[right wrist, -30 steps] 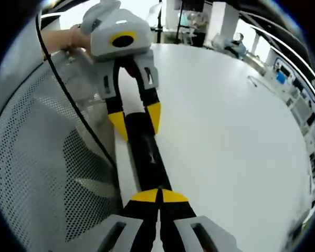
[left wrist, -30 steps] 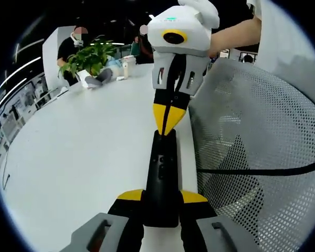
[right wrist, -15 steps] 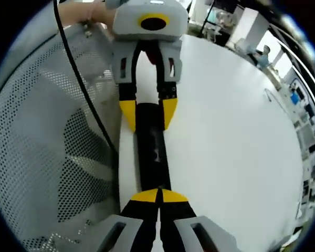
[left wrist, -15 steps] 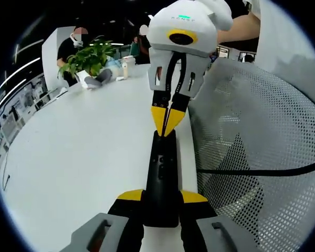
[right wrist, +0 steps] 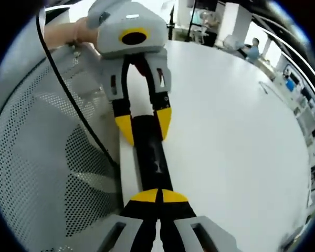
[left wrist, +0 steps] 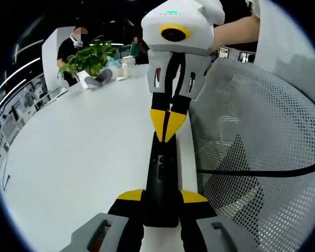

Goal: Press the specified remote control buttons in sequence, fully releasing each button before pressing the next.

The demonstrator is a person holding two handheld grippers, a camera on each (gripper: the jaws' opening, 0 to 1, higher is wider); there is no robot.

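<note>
- Remote control [left wrist: 161,176]: black, slim, lying flat on the white table [left wrist: 79,157] close to its edge; seen lengthwise in both views, also at [right wrist: 150,156]. Small buttons show faintly along its upper face.
- Left gripper [left wrist: 161,202]: jaws pinching the near end of the remote control between yellow-tipped fingers [left wrist: 130,196]; in the right gripper view the same gripper [right wrist: 143,125] appears at the remote's far end, one yellow tip on each side of the black body.
- Right gripper [right wrist: 159,197]: yellow tips pressed together, closed on themselves, resting at the end of the remote control nearest its camera; in the left gripper view it comes down from above [left wrist: 167,125], tips meeting in a point on the remote's far end.
- Hand [right wrist: 68,34]: holding the left gripper's grey housing.
- Mesh chair back [left wrist: 262,157]: white, perforated, just beside the table edge; a black cable [left wrist: 252,171] crosses it.
- Potted plant [left wrist: 86,58]: green, at the table's far side, with a person [left wrist: 71,44] seated behind it.
</note>
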